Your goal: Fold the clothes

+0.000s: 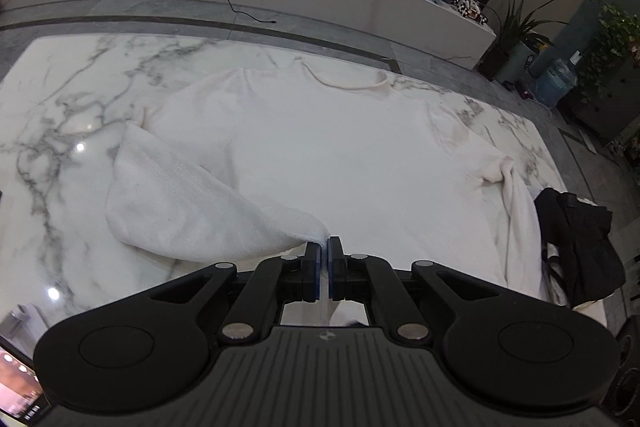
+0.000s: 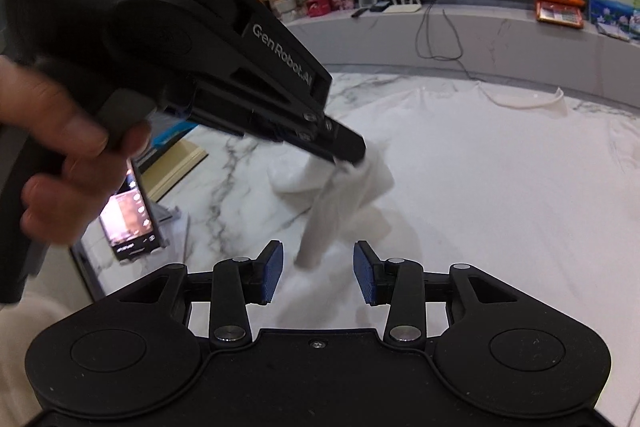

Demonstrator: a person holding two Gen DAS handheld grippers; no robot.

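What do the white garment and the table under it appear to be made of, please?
The white garment looks like soft fleecy or terry knit: matte, with a fuzzy nap on its lifted sleeve. The table seems polished marble or a marble-look slab: grey veining and glossy lamp reflections.

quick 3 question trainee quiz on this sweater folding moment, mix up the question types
1. True or false: the left gripper is shut on the sleeve of the white sweater.
2. The right gripper has its jaws: A) clamped on the neckline B) open, pressing nothing C) shut on the phone.
3. Fill in: the sweater lies on a white ____ table.

Key: 1 true; 2 B; 3 marble
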